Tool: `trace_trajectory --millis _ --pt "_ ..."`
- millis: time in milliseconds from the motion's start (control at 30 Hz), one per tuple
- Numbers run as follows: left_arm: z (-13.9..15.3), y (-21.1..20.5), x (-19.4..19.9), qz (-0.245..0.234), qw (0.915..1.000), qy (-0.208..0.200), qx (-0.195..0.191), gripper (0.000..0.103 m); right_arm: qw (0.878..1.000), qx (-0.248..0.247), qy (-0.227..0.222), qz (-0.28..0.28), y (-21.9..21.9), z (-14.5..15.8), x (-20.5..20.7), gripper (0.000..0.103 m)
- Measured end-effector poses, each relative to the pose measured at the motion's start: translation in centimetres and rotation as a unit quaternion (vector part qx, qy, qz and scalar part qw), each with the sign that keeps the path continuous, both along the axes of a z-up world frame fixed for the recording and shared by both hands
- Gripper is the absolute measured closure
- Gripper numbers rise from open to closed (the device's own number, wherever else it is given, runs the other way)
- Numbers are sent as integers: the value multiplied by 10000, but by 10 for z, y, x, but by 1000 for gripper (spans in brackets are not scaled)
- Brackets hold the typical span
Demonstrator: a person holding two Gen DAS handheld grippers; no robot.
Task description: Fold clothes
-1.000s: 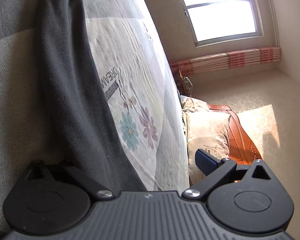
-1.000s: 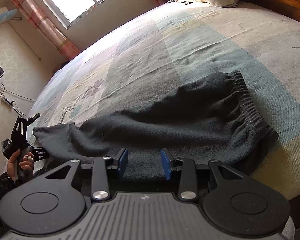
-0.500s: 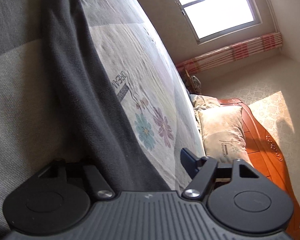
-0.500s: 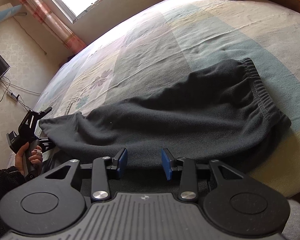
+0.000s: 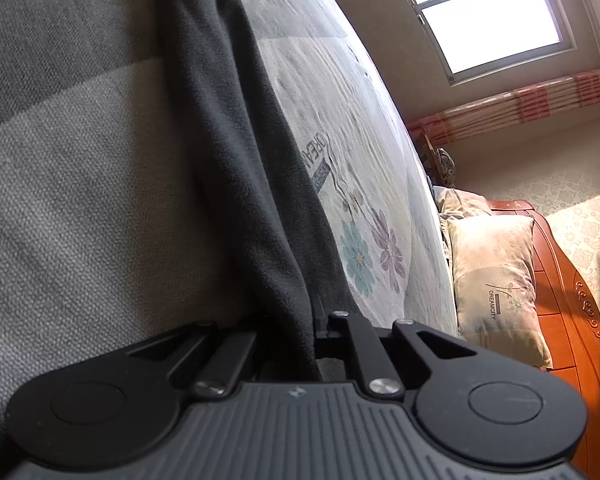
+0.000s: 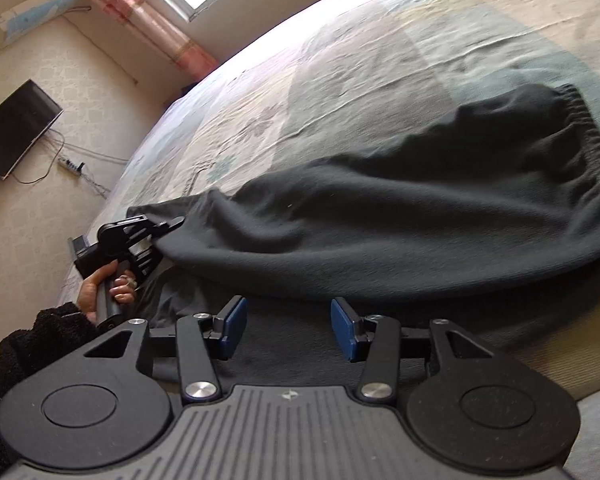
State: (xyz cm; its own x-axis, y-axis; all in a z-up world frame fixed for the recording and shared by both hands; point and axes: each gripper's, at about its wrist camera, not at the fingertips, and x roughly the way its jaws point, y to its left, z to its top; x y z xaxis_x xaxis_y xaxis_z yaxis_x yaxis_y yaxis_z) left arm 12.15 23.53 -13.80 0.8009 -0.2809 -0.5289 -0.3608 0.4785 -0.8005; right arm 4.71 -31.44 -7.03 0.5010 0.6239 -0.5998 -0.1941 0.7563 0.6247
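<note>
Lies spread along the near edge of the quilted floral bedspread (image 6: 380, 60): dark grey fleece trousers (image 6: 440, 208), elastic waistband toward the right edge, leg end toward the left edge. Clamped on that leg end, having just closed with cloth pinched between its jaws: the black left gripper (image 5: 314, 320), gripped by a hand (image 6: 108, 284) in a black fuzzy sleeve (image 6: 32, 340). Stands half wide, having just been opening, blue pads clear of the fabric lying under them: the right gripper (image 6: 288, 326). No containers in view. Rests at the wooden headboard (image 5: 572, 320): a beige pillow (image 5: 496, 280).
</note>
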Motion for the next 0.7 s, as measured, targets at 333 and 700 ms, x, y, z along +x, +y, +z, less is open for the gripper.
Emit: trace_trajectory --millis 333,700 --pt "1 2 0 -82 9999 44 54 94 9392 -2697 -1425 1575 108 10 5 77" --pt "33 -2 1 67 9996 148 -216 97 8678 -3631 -2299 2497 161 4 11 78"
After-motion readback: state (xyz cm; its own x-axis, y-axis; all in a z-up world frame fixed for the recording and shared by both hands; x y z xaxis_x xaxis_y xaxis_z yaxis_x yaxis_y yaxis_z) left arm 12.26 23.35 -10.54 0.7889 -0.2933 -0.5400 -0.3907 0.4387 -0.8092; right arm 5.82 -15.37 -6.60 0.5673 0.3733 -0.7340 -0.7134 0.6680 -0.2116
